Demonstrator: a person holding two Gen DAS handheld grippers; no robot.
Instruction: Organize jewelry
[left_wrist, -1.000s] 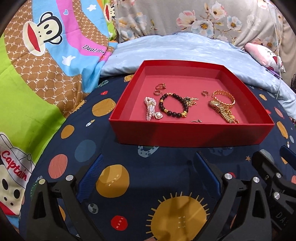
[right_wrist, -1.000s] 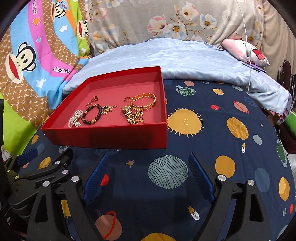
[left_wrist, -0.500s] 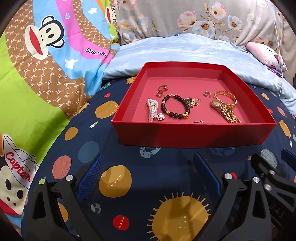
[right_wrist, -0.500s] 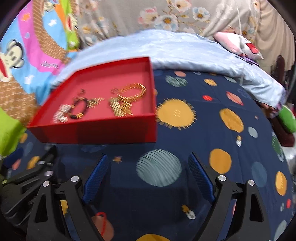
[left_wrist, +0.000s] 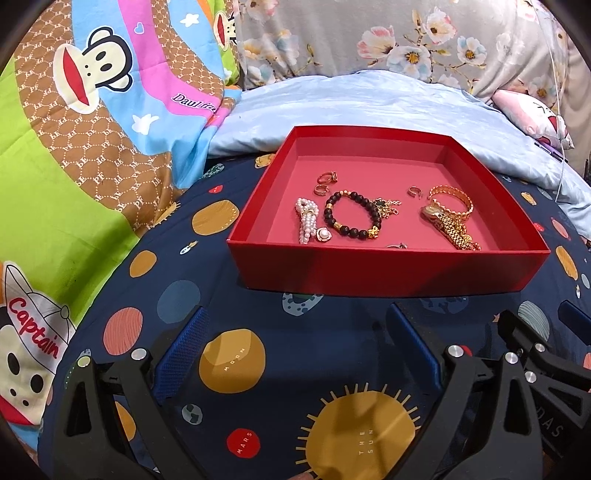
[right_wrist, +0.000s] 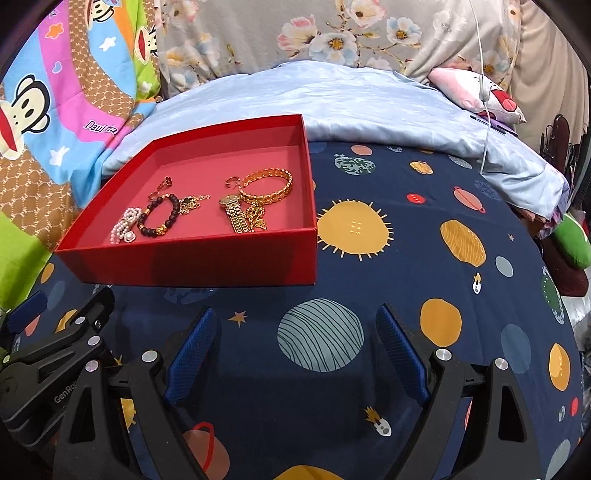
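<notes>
Two grippers low over a navy planet-print bedspread (right_wrist: 424, 192), side by side. Left gripper (left_wrist: 297, 347) spread wide, nothing between its blue pads; right gripper (right_wrist: 295, 343) likewise wide apart and empty. Bare spread ahead of both — plenty of open cloth to the right of the red tray (left_wrist: 388, 271), less to its left, where a cartoon monkey blanket (left_wrist: 92, 147) rises. Pale blue quilt (left_wrist: 369, 107) bunched just behind the tray's far wall. Tray shallow, square, walls upright, near wall facing the left gripper squarely.

Jewelry all inside the tray, toward its near half: pearl piece (left_wrist: 308, 221) leftmost, dark bead bracelet (left_wrist: 352, 218) just beside it, small gold rings (left_wrist: 327, 179) behind, gold bangle (left_wrist: 450, 199) and gold watch (left_wrist: 448, 225) touching at the right — chain tangled among them.
</notes>
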